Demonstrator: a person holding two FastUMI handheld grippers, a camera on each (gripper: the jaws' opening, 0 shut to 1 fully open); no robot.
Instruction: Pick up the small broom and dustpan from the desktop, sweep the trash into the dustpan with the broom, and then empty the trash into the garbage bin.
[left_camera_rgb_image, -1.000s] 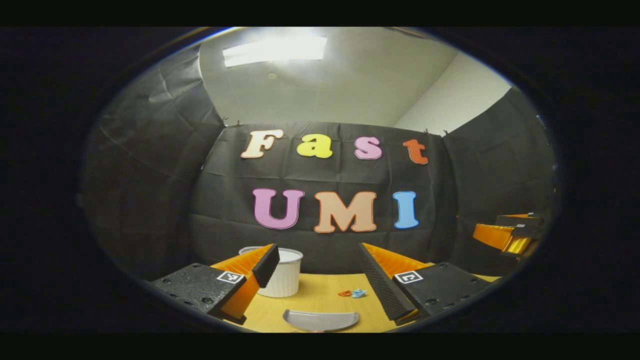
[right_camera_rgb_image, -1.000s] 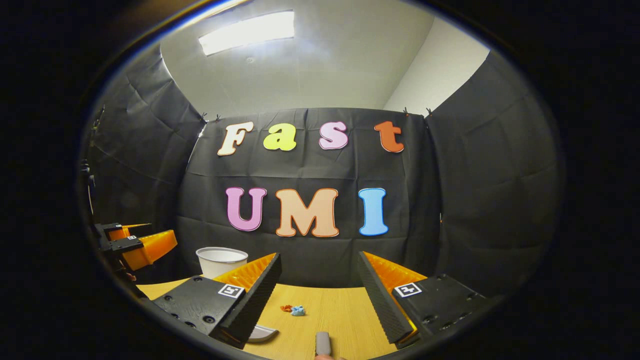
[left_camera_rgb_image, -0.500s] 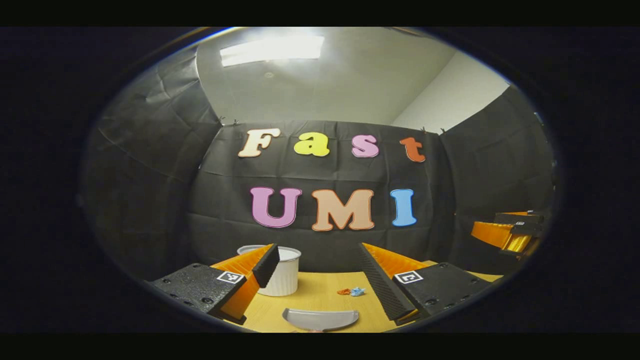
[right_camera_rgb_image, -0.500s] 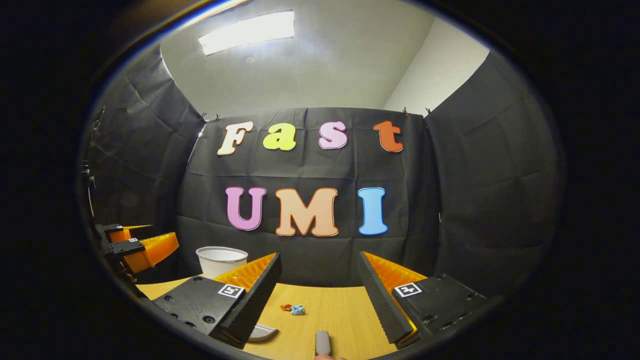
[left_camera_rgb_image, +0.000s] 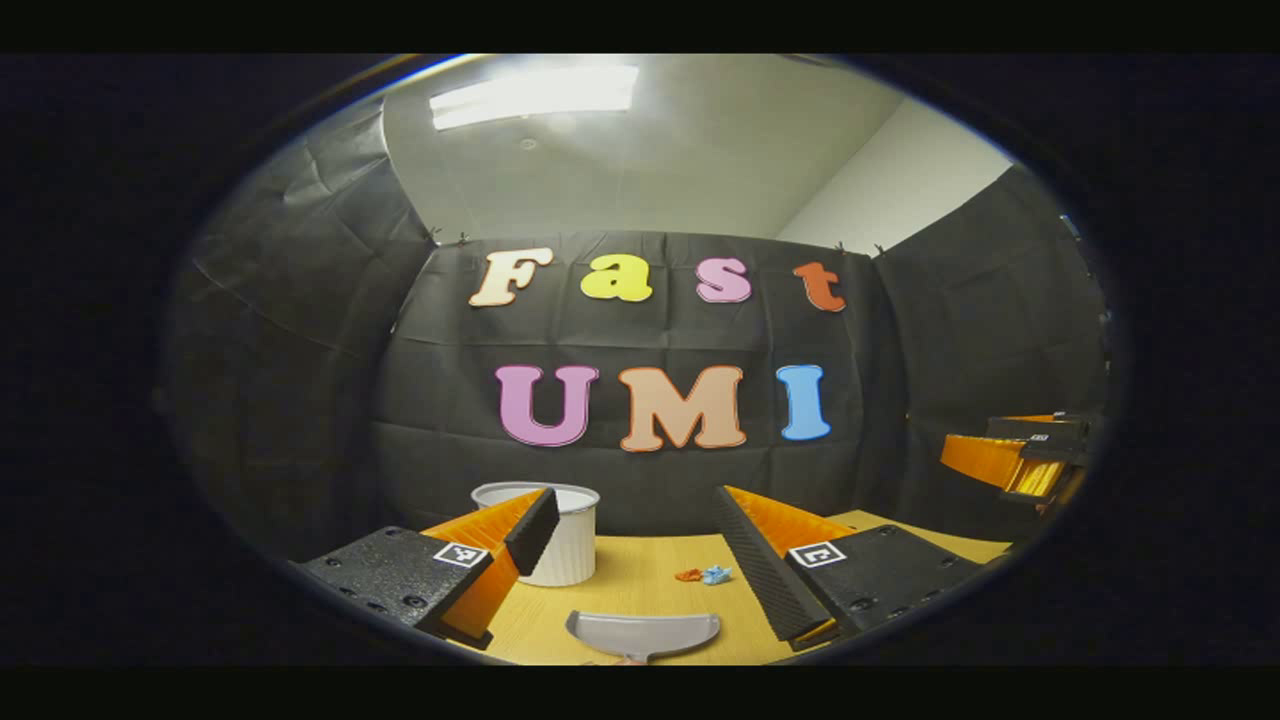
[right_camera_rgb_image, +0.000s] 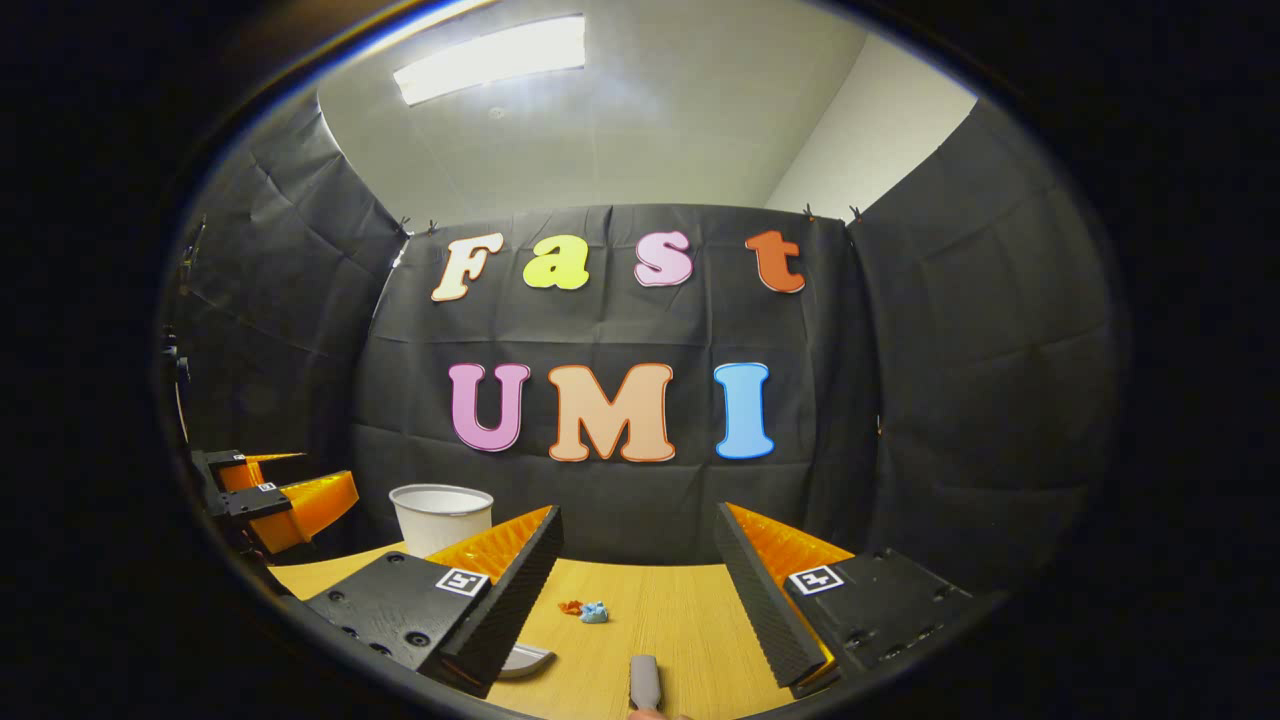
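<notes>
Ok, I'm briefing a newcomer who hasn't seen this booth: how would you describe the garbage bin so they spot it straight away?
Start at the wooden desktop in front of the black cloth wall. At its far edge, left of the small red and blue trash scraps, stands the garbage bin. It is the only upright thing there: a white, ribbed, open-topped tub, while the grey dustpan lies flat nearer the camera.

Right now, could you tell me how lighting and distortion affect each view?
Left gripper view: ceiling light glares, fisheye bends the cloth wall, and the dustpan is cropped at the bottom. Right gripper view: brighter ceiling light, similar bowing, trash small but sharp.
</notes>
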